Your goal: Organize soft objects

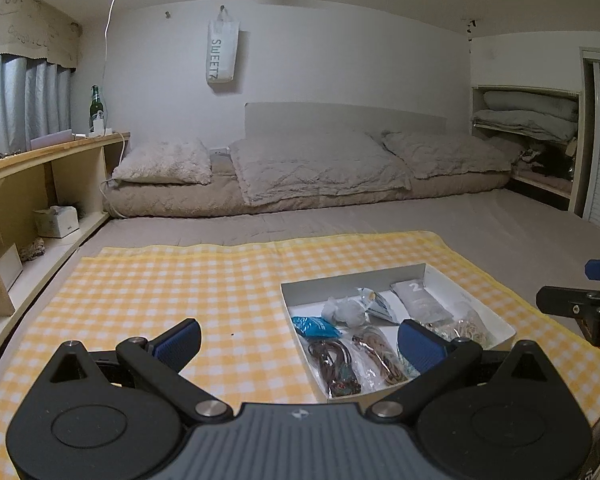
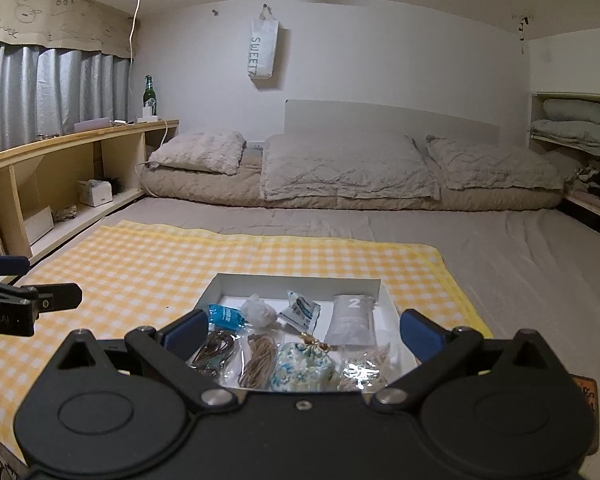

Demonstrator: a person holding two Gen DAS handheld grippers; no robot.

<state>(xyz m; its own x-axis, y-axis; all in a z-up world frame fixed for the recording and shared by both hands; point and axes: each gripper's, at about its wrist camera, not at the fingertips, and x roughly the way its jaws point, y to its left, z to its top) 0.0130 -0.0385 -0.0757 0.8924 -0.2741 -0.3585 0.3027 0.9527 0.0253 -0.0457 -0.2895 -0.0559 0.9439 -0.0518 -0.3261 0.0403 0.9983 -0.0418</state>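
Two black grippers with blue finger pads hovered spread and empty over a yellow-and-white checked cloth (image 2: 260, 256) on the bed: the left gripper (image 1: 296, 340) beside the near-left corner of a shallow white cardboard tray (image 2: 296, 282), the right gripper (image 2: 300, 330) above its near edge. Inside the tray lay a blue floral drawstring pouch (image 2: 302, 366), a bright blue packet (image 2: 225, 315), a crumpled white plastic bag (image 2: 260, 310), a grey pouch marked 2 (image 2: 350, 320) and clear bags of cords (image 2: 236, 356).
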